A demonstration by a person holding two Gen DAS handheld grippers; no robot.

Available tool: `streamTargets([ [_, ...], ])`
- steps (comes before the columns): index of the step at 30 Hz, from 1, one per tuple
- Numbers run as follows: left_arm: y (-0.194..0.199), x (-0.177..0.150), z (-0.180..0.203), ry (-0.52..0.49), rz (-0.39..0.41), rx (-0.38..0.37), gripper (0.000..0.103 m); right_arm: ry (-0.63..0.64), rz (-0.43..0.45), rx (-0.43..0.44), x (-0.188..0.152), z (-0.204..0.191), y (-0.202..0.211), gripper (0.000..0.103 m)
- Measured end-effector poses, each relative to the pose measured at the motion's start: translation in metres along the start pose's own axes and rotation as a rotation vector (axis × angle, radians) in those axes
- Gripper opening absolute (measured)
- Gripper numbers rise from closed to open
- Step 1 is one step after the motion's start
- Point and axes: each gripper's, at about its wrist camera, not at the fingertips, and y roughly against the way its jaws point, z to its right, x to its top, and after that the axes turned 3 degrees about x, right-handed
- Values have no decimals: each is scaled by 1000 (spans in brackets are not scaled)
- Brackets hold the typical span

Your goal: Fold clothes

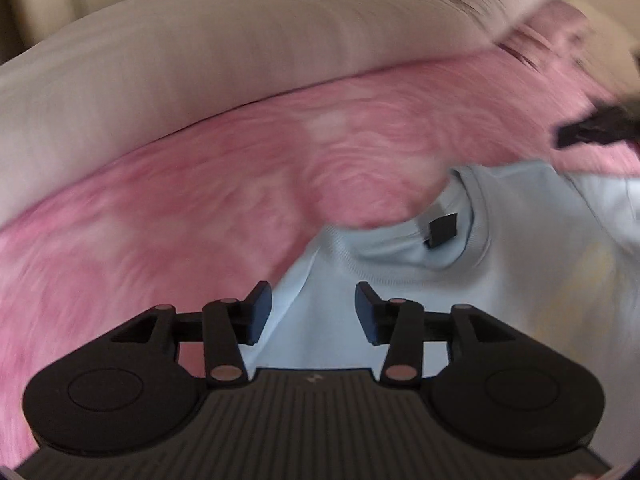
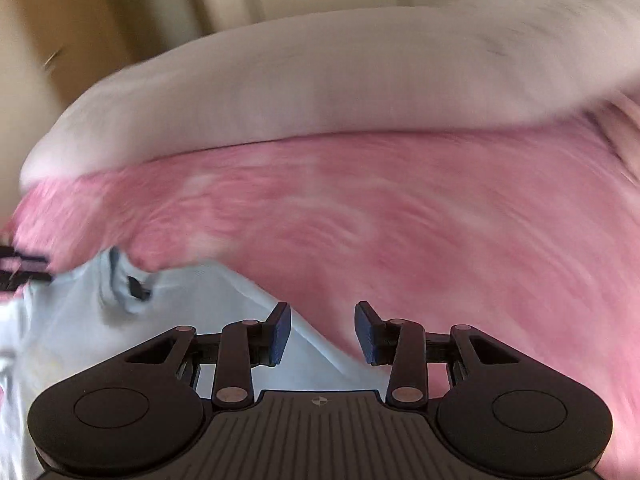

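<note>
left tongs (image 1: 314,312): lower centre of the left wrist view, fingers apart, nothing between them; light blue cloth shows in the gap
right tongs (image 2: 323,334): lower centre of the right wrist view, fingers apart, nothing gripped; the gap sits over the blue shirt's edge where it meets pink
left pads (image 1: 260,312): dark blue, clear of the cloth as far as the view shows
right pads (image 2: 366,334): dark blue, the right one over pink, the left one over blue
blue shirt (image 1: 500,280): light blue tee, lower right of the left wrist view, lying on the pink cover; rumpled, not folded; faint yellowish print at right, blurred
blue shirt, right view (image 2: 80,320): lower left of frame, edge runs diagonally down to the tongs
collar (image 1: 472,240): ribbed neck opening, right of centre in the left view, open toward the upper left
neck tag (image 1: 442,230): small black label inside the collar; also seen in the right view at (image 2: 138,288)
pink cover (image 1: 200,200): pink and white mottled fabric, fills the middle band of both views, under the shirt; motion blur
white bedding (image 1: 180,60): pale cloth across the upper half, beyond the pink cover; could be sheet or pillow, cannot tell
other tongs in view: black blurred shape at the right edge of the left view (image 1: 596,126) is the right tongs; black shape at the left edge of the right view (image 2: 24,268) is the left tongs
background: beige surfaces at the top of both views, too blurred to tell
</note>
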Motion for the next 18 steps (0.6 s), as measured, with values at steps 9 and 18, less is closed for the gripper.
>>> streamTargets([
  [9,-65,8,5,-82,-2,-67,25,180,-129,89,26,-37,-104,41],
  [18,-60,5,4,-139,165,35,8,266,10,73,33,-41,-106,0],
])
